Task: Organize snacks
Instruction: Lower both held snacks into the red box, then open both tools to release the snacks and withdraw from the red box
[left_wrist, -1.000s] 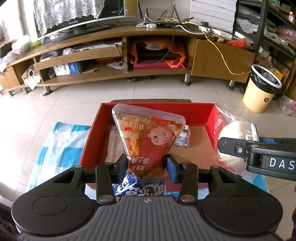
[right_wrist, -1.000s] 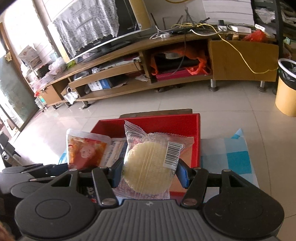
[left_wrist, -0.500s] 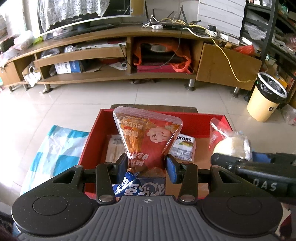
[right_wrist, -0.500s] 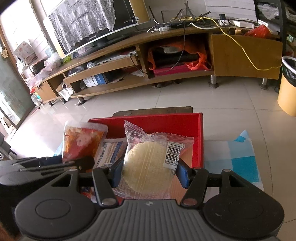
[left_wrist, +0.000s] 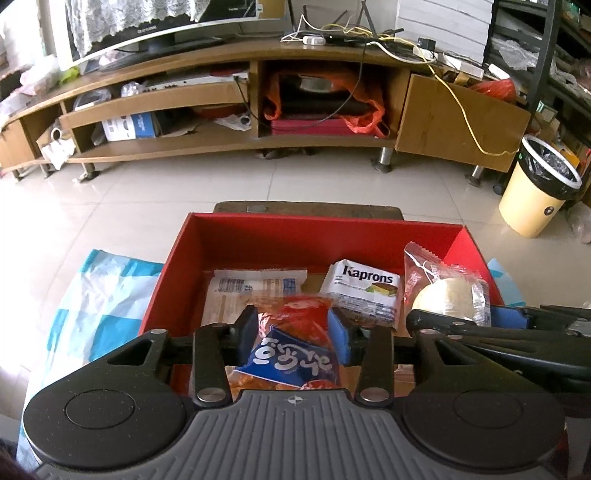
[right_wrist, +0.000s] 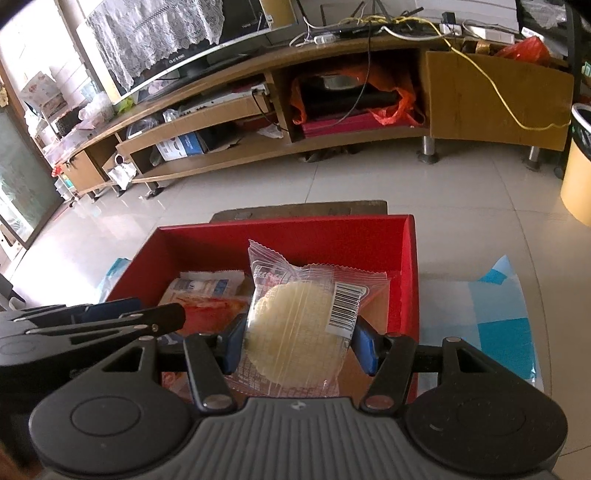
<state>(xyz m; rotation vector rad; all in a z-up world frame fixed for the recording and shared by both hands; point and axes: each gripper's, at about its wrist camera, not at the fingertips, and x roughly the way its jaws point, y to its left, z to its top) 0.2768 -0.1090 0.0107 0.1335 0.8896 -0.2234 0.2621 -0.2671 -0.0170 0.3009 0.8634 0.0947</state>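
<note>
Cloth (left_wrist: 92, 291), blue-and-white check, lies left of my red box (left_wrist: 325, 236); the box stands open on the table, and the cloth shows again past its right wall; inside the box, at the left, a flat pale packet (left_wrist: 255, 286) lies on the floor, with a white Kaprons pack (left_wrist: 364, 291) to its right. My left gripper (left_wrist: 292, 330) is over the near part of the box; its blue pads press both sides of a red pouch (left_wrist: 291, 332) with a blue label, so the jaws are closed on it at a narrow gap; the pouch tilts forward, its top over the pale packet. My right gripper (right_wrist: 299, 341) is over the right half of the box; its pads clamp a clear-wrapped round cake (right_wrist: 295, 328) at both edges, at a gap as wide as the cake; the wrapper stands nearly upright, its barcode at the upper right. Both snacks are held above the box floor; whether either touches it I cannot tell.
</note>
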